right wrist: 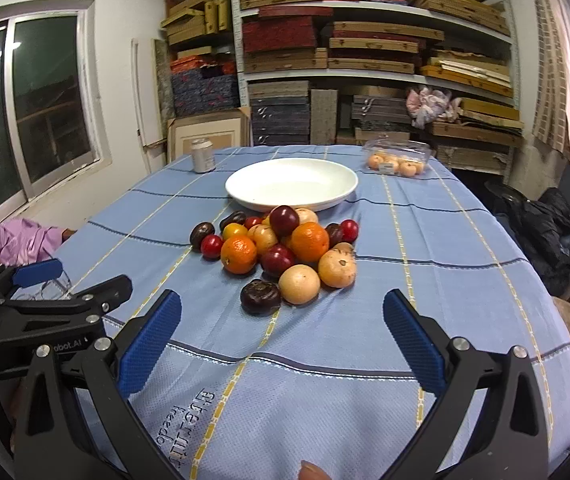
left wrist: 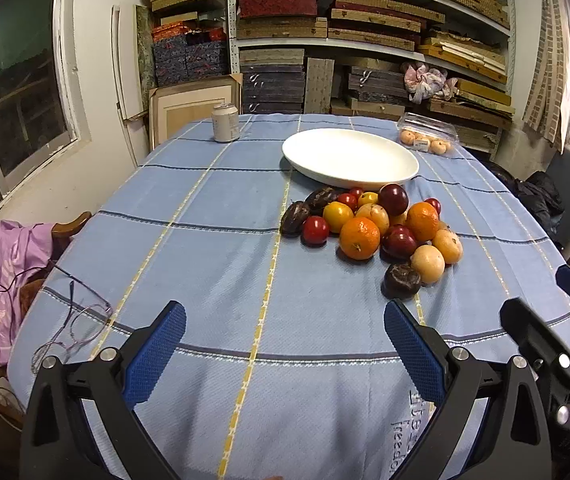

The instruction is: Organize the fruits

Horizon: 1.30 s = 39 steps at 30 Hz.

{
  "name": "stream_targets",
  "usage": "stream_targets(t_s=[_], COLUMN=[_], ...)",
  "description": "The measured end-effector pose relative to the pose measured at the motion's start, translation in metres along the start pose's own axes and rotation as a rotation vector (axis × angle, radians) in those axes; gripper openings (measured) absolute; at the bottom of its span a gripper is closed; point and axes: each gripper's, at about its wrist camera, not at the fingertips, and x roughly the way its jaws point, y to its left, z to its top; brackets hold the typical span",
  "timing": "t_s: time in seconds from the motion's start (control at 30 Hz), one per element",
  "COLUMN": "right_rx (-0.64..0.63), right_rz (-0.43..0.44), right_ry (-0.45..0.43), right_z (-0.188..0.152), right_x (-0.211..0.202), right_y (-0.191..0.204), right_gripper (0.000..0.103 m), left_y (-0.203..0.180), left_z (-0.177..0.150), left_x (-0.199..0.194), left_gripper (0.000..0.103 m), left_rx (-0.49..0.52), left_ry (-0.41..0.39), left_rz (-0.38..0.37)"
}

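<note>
Seen from the left wrist view, the left gripper (left wrist: 285,344) hovers low over the blue checked cloth (left wrist: 213,264) on the worktop, its blue fingers (left wrist: 157,354) spread wide apart with nothing between them. Woven lettering at the cloth's near edge is cut off by the right-hand finger; only "free" can be made out. The fruit pile (left wrist: 369,232) lies ahead and to the right, touching the near rim of the empty white plate (left wrist: 349,158). A pale can (left wrist: 225,122) stands at the far left; its label is too blurred to read. A clear plastic box (left wrist: 427,133) of small orange fruit carries a white sticker whose print cannot be read. Thin-framed glasses (left wrist: 77,328) lie at the cloth's left edge. From the right wrist view, the right gripper (right wrist: 283,344) also has its fingers (right wrist: 413,344) open and empty, with the fruit pile (right wrist: 281,252) just ahead between them and the plate (right wrist: 291,184). The cloth's lettering shows "freedo" upside down, the line above it unclear. The left gripper's (right wrist: 41,284) black body reads "obot.AI", its start hidden. A fingertip (right wrist: 311,472) is cropped at the bottom edge.
</note>
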Motion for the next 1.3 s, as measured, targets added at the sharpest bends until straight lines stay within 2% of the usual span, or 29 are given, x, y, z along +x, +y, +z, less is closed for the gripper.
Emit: stream_targets(t_s=[0.1, 0.23, 0.3, 0.37, 0.47, 0.5, 0.53, 0.63, 0.7, 0.73, 0.8, 0.87, 0.93, 0.97, 1.03, 1.17, 1.27, 1.3], right_rx=[0.000, 0.100, 0.133, 0.164, 0.177, 0.166, 0.155, 0.121, 0.068, 0.031, -0.017, -0.038, -0.010, 0.015, 0.056, 0.050, 0.045, 0.047], right_rz=[0.041, 0.117, 0.134, 0.160, 0.118, 0.101, 0.110, 0.128, 0.113, 0.106, 0.102, 0.090, 0.101, 0.107, 0.118, 0.111, 0.113, 0.117], right_ry=[-0.001, -0.036, -0.017, 0.037, 0.052, 0.043, 0.035, 0.022, 0.053, 0.085, 0.129, 0.168, 0.203, 0.216, 0.244, 0.282, 0.299, 0.298], right_z=[0.006, 0.011, 0.011, 0.005, -0.003, -0.005, -0.006, -0.005, -0.001, 0.001, 0.007, 0.016, 0.025, 0.030, 0.041, 0.049, 0.047, 0.047], right_x=[0.003, -0.005, -0.003, 0.002, 0.002, 0.000, 0.001, 0.005, 0.015, 0.021, 0.037, 0.054, 0.069, 0.076, 0.089, 0.117, 0.135, 0.139], right_y=[-0.008, -0.029, -0.036, -0.041, -0.046, -0.047, -0.046, -0.043, -0.039, -0.036, -0.034, -0.039, -0.053, -0.061, -0.078, -0.090, -0.091, -0.091], right_gripper=[0.099, 0.099, 0.099, 0.099, 0.099, 0.099, 0.099, 0.099, 0.099, 0.099, 0.099, 0.099, 0.099, 0.099, 0.099, 0.099, 0.099, 0.098], left_y=[0.002, 0.010, 0.011, 0.009, 0.000, -0.007, -0.012, -0.031, -0.040, -0.044, -0.049, -0.049, -0.041, -0.036, -0.023, 0.008, 0.024, 0.028], left_z=[-0.001, -0.006, -0.016, -0.031, -0.056, -0.063, -0.067, -0.076, -0.076, -0.076, -0.079, -0.074, -0.062, -0.053, -0.034, 0.017, 0.039, 0.044], left_x=[0.005, 0.007, -0.004, -0.021, -0.043, -0.047, -0.047, -0.034, -0.021, -0.013, 0.001, 0.011, 0.020, 0.025, 0.038, 0.075, 0.094, 0.101], left_gripper=[0.100, 0.100, 0.100, 0.100, 0.100, 0.100, 0.100, 0.100, 0.100, 0.100, 0.100, 0.100, 0.100, 0.100, 0.100, 0.100, 0.100, 0.100], left_rx=[0.000, -0.064, -0.107, -0.133, -0.088, -0.051, -0.024, 0.064, 0.095, 0.106, 0.112, 0.108, 0.096, 0.090, 0.074, -0.004, -0.037, -0.052], left_ry=[0.005, 0.018, -0.015, -0.082, -0.183, -0.188, -0.178, -0.069, 0.003, 0.059, 0.148, 0.176, 0.147, 0.132, 0.127, 0.137, 0.141, 0.158], left_rz=[-0.086, -0.216, -0.261, -0.277, -0.326, -0.320, -0.319, -0.400, -0.517, -0.605, -0.690, -0.652, -0.539, -0.484, -0.422, -0.275, -0.231, -0.238])
